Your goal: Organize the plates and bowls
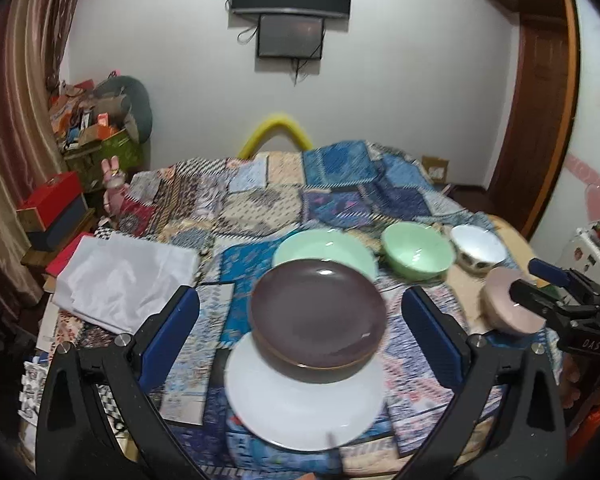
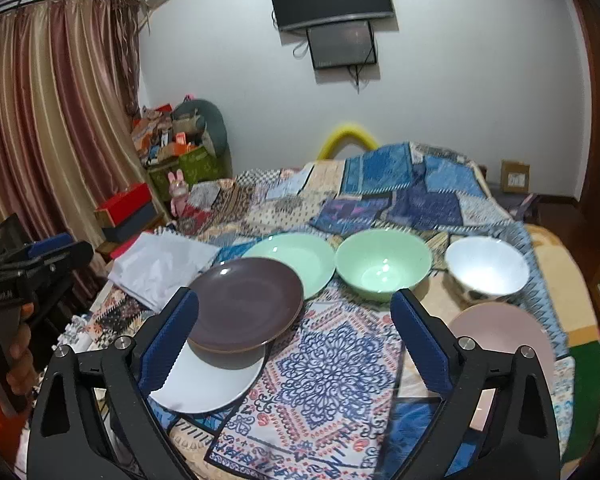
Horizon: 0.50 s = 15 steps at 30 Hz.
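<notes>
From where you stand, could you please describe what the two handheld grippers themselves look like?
Both match. The left gripper has a black plastic frame with triangular cut-outs, silver round bolts at the pivots, and two fingers lined with ribbed blue pads. The right gripper has the same black frame and blue pads. White lettering marks its body in the left view. Bare fingers show; no sleeve or cable is visible.
</notes>
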Tool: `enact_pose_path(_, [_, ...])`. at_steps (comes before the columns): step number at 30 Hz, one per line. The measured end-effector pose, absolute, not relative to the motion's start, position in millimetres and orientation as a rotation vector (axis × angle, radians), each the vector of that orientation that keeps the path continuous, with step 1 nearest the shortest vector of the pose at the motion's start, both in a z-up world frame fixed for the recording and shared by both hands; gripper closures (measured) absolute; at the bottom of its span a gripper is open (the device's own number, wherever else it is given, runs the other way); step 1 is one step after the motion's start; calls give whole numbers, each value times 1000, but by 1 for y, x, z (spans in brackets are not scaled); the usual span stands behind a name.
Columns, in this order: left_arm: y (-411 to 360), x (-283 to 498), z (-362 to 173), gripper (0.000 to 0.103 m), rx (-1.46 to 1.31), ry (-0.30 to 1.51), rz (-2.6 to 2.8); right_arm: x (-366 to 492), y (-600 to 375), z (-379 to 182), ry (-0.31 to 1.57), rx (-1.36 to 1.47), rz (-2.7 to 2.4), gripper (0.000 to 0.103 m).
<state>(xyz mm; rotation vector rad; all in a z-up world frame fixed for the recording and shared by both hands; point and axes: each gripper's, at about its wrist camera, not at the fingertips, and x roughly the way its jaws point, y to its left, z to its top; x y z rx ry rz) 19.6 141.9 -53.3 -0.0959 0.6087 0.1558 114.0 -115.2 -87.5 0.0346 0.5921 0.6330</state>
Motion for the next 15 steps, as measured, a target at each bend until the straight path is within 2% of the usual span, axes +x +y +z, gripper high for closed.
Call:
enact_pose_path(2, [154, 29, -63, 2, -93, 632, 168, 119, -111, -92, 616, 37, 638, 14])
enact_pose_path(5, [171, 46, -84, 14, -119, 693, 161, 129, -100, -103, 658, 31, 639, 17])
enact_pose_path(7, [182, 59, -100, 16, -153, 736, 148, 135, -93, -109, 681, 18, 640, 21])
enact_pose_path(13, [204, 95, -149, 31, -195, 835, 136, 154, -71, -130, 744, -10, 636, 28])
enact_pose_path(15, [209, 106, -162, 41, -207, 872, 121, 162, -66, -139, 775, -11, 631, 32])
